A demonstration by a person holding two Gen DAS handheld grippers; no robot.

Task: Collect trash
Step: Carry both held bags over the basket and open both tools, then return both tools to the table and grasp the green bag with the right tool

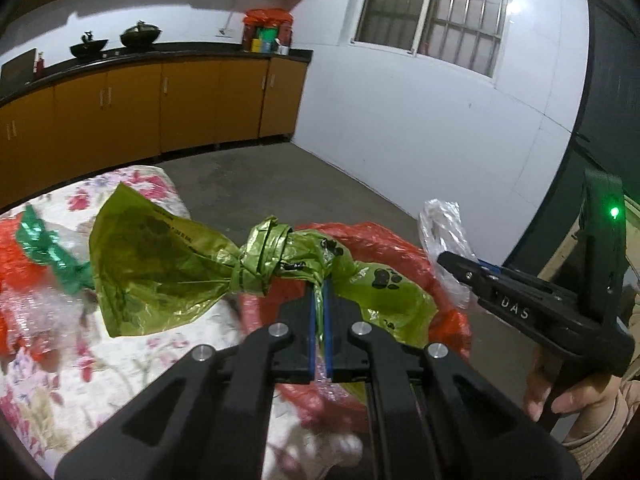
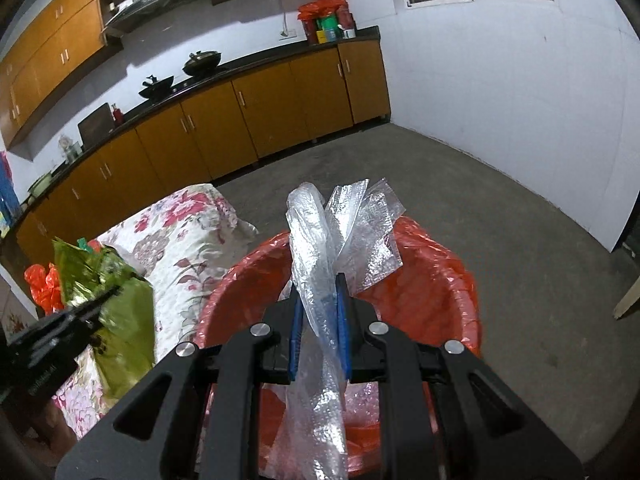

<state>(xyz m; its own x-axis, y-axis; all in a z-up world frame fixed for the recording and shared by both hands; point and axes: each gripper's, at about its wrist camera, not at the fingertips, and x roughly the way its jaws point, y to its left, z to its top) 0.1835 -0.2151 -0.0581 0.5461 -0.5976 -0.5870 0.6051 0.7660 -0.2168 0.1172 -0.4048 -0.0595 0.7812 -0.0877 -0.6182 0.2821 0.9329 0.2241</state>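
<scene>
Left wrist view: left tool (image 1: 319, 286) is clamping nearly shut on the knotted green bag (image 1: 168, 268), pinching a thin neck of plastic just right of the knot. Bag's long axis is running roughly left to right across the frame, flared open end pointing left over the floral cloth (image 1: 132, 344), paw-print part lying right over the red-lined bin (image 1: 404, 248). Red and green plastic scraps (image 1: 36, 248) are sitting further left on the cloth.

Right wrist view: right tool (image 2: 319, 300) is gripping a strip of clear bubble wrap (image 2: 320, 248), jaws only slightly apart, pads pressing on it. Strip's long axis is running along the fingers, loose end sticking up and away past the tips, the other end hanging down toward the camera. It is hanging over the mouth of the red-lined bin (image 2: 432, 280). Green bag (image 2: 120, 304) and left tool (image 2: 116, 290) are showing blurred at left, beside the bin.
</scene>
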